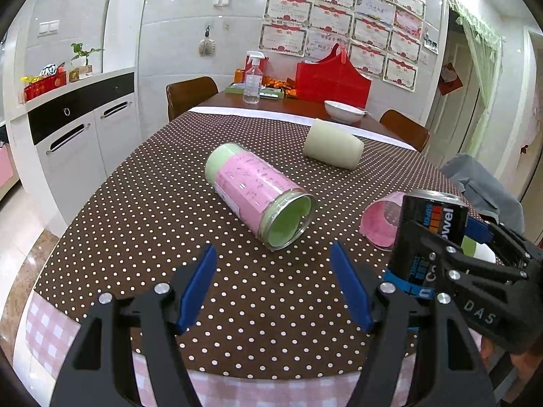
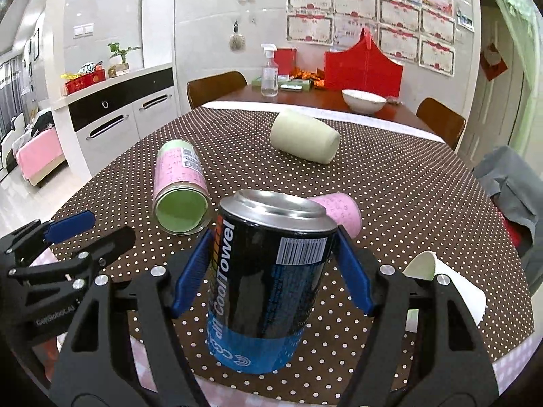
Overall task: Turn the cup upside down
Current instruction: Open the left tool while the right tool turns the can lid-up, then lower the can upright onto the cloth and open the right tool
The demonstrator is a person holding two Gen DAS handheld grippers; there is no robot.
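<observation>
The black-and-blue CoolTowel can-shaped cup (image 2: 268, 281) sits between the blue pads of the right gripper (image 2: 271, 268), which is clamped on its sides approx. mid-height. Its domed metal end faces up and the print reads sideways, so the cup looks turned over already, or nearly; it leans slightly, and whether its lower end touches the polka-dot tablecloth (image 2: 407, 183) can't be told. Judged from that, the flip itself seems mostly done, w/ setting down and release left. 3 other containers lie on their sides, not yet turned: the pink-and-green jar (image 1: 259, 193) w/ its open mouth toward the cameras, a small pink cup (image 1: 381, 224) just behind the held one, and a cream cup (image 1: 332, 147) farther back. A white cup (image 2: 444, 288) shows partly behind the right gripper's finger. The left gripper (image 1: 273, 285) hangs low over the near table edge, jaws spread wide and empty, pointed roughly at the jar. The right gripper comes in level from the near side, approx. parallel to the left one.
</observation>
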